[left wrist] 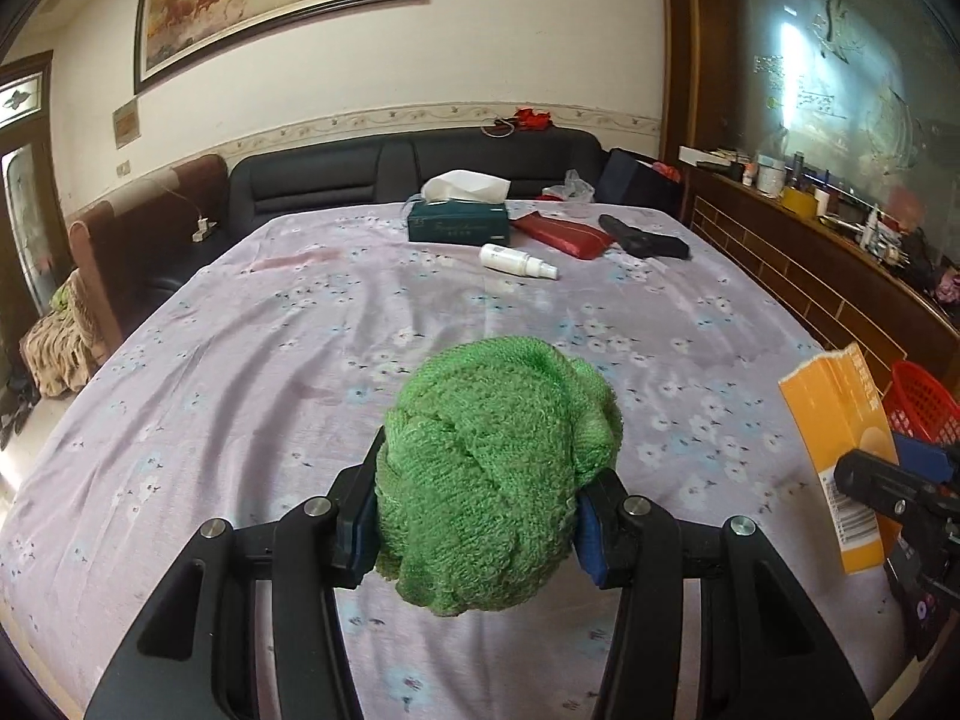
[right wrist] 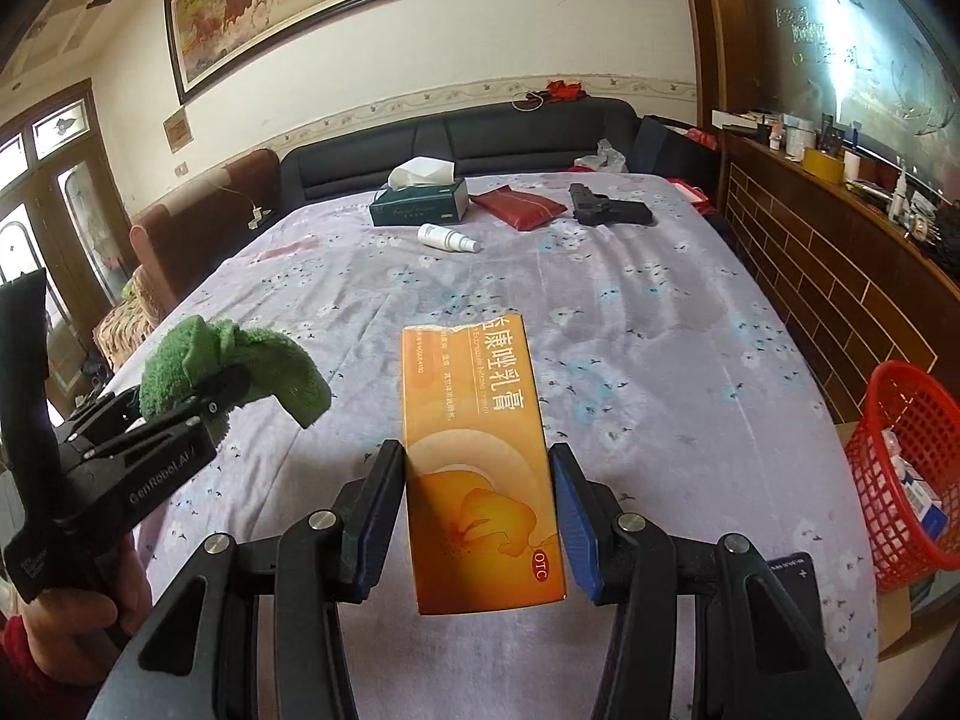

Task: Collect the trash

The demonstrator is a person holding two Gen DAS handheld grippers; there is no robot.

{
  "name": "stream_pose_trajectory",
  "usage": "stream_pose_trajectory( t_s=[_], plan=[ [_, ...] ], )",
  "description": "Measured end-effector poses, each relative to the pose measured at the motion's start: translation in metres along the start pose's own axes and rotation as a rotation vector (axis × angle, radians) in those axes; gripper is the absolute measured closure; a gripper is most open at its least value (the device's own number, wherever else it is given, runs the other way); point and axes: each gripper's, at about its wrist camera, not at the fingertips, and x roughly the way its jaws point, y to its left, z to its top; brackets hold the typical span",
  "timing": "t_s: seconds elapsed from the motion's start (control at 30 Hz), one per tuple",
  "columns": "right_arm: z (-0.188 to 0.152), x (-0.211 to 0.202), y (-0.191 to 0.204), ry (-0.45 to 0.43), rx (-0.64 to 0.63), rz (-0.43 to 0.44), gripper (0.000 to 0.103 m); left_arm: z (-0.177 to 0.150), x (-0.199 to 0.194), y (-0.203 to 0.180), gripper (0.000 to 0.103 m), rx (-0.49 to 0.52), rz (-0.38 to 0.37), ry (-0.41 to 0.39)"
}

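The left claw (left wrist: 480, 516) is clamped on a bunched green cloth (left wrist: 498, 468), held above the bed (left wrist: 240, 360). The right claw (right wrist: 480, 516) grips an orange box (right wrist: 480, 456). A red basket (right wrist: 906, 468) stands beside the bed, right. Probably best: carry both over its rim before letting go, nearer box first.

The left claw (left wrist: 480, 516) clamps a bunched green cloth (left wrist: 498, 474) between its 2 pads, above the near part of the flowered bed (left wrist: 240, 360). At the right edge the right claw (left wrist: 888, 480) grips an orange box (left wrist: 834, 420), with a red basket (left wrist: 924, 402) just behind it. Far across the bed lie a tissue box (left wrist: 459, 222), a white spray bottle (left wrist: 519, 261) and a red pouch (left wrist: 564, 231).
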Motion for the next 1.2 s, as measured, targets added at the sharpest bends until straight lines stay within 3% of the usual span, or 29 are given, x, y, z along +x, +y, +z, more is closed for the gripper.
stream_pose_trajectory(
  t_s=[1.2],
  plan=[
    [-0.006, -0.03, -0.052, -0.044, 0.115, 0.0, 0.05, 0.011, -0.015, -0.067, 0.053, 0.114, -0.098, -0.021]
  ],
)
